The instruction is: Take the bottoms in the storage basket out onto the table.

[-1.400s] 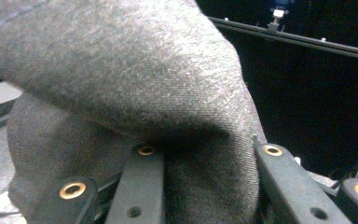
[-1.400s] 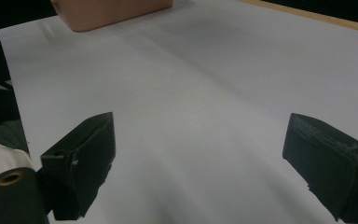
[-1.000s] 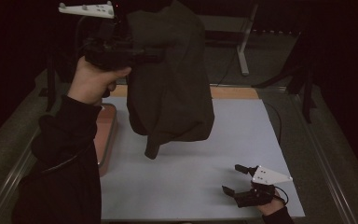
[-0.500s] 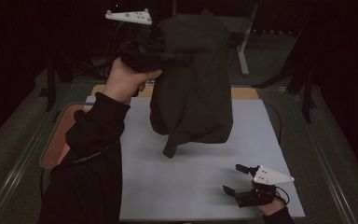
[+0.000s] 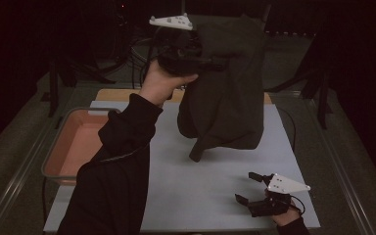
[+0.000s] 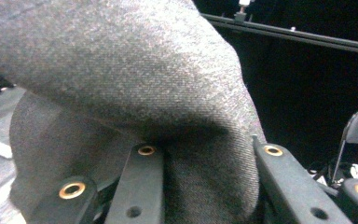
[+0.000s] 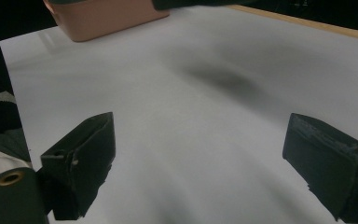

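Since a second ago, garment (image 5: 225, 93) farther right, lower.

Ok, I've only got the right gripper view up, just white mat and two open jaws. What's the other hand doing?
Observer: The left gripper holds a dark grey garment up in the air, above the mat.
Operator: Is the cloth really clamped?
Observer: Yes, in the left gripper view the fabric bunches between the closed jaws.
Operator: Does it touch the mat?
Observer: No, its lowest corner hangs clear. The pink tray sits at the mat's left edge.
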Action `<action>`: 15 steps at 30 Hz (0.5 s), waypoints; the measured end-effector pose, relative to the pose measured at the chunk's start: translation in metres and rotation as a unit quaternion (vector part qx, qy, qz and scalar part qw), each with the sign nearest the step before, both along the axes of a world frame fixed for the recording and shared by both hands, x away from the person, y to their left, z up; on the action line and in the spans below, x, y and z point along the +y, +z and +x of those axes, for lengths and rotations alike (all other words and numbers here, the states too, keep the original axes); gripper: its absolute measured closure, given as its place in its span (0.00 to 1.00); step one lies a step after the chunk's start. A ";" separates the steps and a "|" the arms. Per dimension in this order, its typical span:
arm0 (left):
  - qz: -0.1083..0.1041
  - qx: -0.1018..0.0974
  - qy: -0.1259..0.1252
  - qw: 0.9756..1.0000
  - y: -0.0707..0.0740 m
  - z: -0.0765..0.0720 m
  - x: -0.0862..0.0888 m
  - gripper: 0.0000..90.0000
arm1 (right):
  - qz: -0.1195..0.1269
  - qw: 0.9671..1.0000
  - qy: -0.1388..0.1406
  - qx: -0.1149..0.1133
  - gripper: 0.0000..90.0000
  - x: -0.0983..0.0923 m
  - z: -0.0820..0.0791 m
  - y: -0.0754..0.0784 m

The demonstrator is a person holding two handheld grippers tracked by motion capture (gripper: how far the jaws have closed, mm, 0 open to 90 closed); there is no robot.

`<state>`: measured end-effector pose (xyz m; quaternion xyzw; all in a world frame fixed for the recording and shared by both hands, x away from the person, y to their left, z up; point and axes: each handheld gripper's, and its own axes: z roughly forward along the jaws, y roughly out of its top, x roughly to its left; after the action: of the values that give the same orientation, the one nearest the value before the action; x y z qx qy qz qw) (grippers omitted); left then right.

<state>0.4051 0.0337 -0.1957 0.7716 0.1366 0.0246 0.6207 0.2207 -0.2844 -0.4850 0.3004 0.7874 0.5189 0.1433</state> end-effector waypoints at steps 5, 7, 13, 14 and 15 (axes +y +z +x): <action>0.001 0.015 -0.003 1.000 -0.024 0.009 -0.012 0.82 | 0.001 1.000 0.001 0.001 0.10 0.000 0.000 0.000; 0.006 0.022 -0.005 1.000 -0.033 0.012 -0.016 0.82 | 0.000 1.000 0.001 0.000 0.10 0.000 0.000 0.000; 0.021 0.042 -0.002 0.999 -0.066 0.019 -0.022 0.82 | 0.001 1.000 0.001 0.002 0.11 -0.001 0.000 -0.001; 0.022 0.048 -0.003 0.999 -0.072 0.020 -0.023 0.82 | 0.000 1.000 0.001 0.002 0.11 -0.001 0.000 -0.001; 0.025 0.051 -0.005 0.998 -0.076 0.020 -0.024 0.82 | -0.002 1.000 0.001 0.002 0.10 0.000 0.000 -0.002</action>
<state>0.4254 0.0096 -0.2720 0.7880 0.1636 -0.0138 0.5934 0.2211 -0.2848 -0.4865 0.3001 0.7888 0.5173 0.1419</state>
